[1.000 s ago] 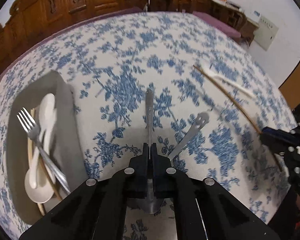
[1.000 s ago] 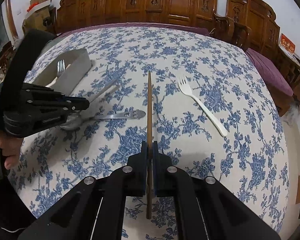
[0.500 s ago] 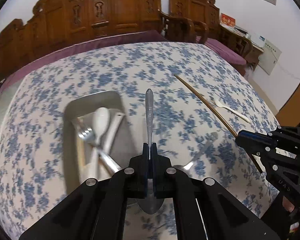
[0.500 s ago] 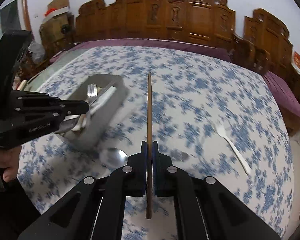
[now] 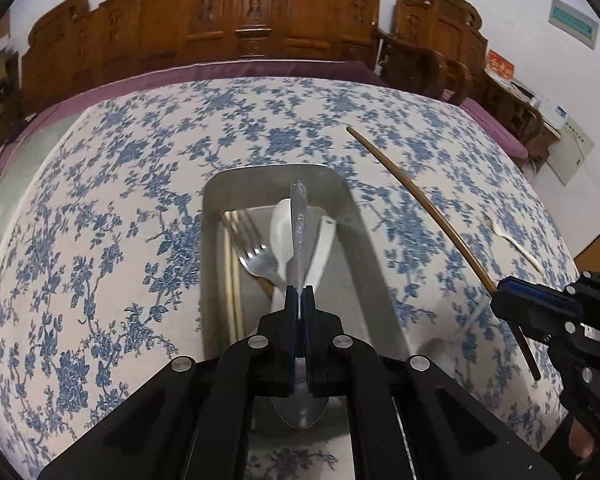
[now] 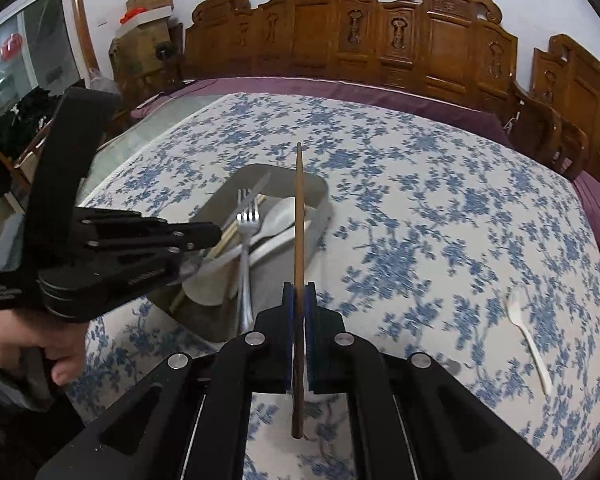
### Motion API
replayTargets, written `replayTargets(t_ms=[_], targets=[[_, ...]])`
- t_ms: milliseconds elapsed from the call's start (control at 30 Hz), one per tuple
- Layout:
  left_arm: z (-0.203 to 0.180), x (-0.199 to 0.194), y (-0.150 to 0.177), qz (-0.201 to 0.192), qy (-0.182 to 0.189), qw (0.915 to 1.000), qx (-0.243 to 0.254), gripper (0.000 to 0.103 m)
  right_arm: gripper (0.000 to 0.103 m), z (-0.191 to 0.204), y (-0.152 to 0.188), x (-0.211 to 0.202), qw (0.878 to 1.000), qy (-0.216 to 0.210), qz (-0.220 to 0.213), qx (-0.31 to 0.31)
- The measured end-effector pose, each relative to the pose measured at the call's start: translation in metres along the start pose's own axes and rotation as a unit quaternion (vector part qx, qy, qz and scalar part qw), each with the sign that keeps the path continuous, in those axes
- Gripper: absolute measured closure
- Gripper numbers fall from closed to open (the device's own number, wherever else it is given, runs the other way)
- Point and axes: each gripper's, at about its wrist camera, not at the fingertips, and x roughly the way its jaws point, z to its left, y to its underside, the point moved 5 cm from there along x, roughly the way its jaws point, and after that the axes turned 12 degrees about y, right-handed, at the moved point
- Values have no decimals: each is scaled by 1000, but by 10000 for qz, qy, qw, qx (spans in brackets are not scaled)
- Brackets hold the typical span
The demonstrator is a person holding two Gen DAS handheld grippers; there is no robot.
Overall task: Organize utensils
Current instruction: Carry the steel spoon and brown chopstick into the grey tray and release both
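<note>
Left gripper (image 5: 299, 294): fingers clamped on metal spoon (image 5: 299, 216) near the neck, handle fwd, held over the metal tray (image 5: 342, 184). Rigid, slick, some weight; may pivot in the pinch.
Right gripper (image 6: 299, 292): fingers shut on 1 wooden chopstick (image 6: 298, 216) below mid-length, tip over tray. Light, stiff, apt to roll.
Beyond: white plastic fork (image 6: 526, 340) loose on tabletop (image 6: 420, 208); light, take mid-handle.

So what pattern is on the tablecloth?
Blue floral sprigs on a white tablecloth, clearest in the right wrist view.
</note>
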Motion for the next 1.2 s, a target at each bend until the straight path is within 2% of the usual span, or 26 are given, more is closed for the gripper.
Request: replayTargets(t_ms=[167,500,867,967,1200], targets=[[12,0,-3,-32,-60,10000,-37,101,97,14,-7,13,9999,-120,68,45],[40,-25,-9,-264,-131,9994,-167,100,97,41,-14,45,9979,-438,338,350],[67,-43,-14,-477,-200,9978,-421,100,97,58,-19,75,9945,-496,642,656],[69,-45,-15,-497,-201,9976,-442,100,94,61,-18,79,9944,-501,641,679],[59,-47,-16,-535,-166,9978,-345,100,94,55,-16,68,9933,-852,445,638]])
